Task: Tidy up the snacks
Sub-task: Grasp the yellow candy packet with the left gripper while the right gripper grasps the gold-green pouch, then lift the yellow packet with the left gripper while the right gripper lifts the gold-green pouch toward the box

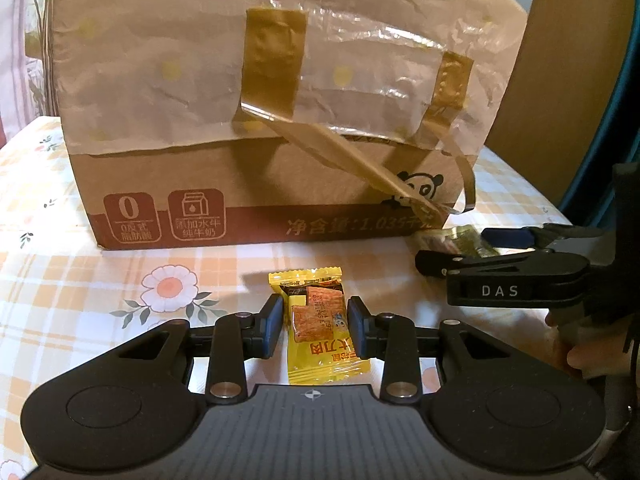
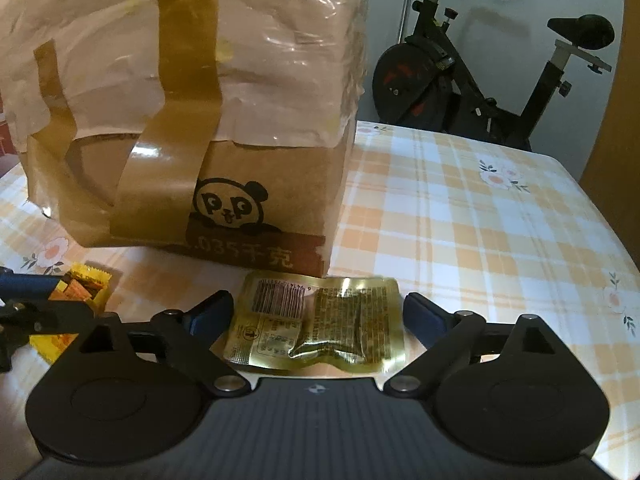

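Note:
A yellow snack packet (image 1: 316, 332) lies on the checked tablecloth in front of a taped cardboard box (image 1: 224, 176). My left gripper (image 1: 315, 304) is shut on it, a blue pad against each long side. In the right wrist view a gold foil packet (image 2: 320, 320) lies barcode up at the foot of the box (image 2: 272, 168). My right gripper (image 2: 318, 298) stands open around it, both pads clear of its edges. From the left wrist view the right gripper (image 1: 456, 250) is at the right with the gold packet (image 1: 460, 238) under it. The yellow packet (image 2: 86, 284) and left gripper (image 2: 24, 296) show at the right wrist view's left edge.
The box carries loose brown tape (image 1: 352, 156) and crumpled paper wrap, and fills the far side of the table (image 2: 480, 220). An exercise bike (image 2: 460, 80) stands beyond the table's far right edge. A person's hand (image 1: 580, 356) holds the right gripper's handle.

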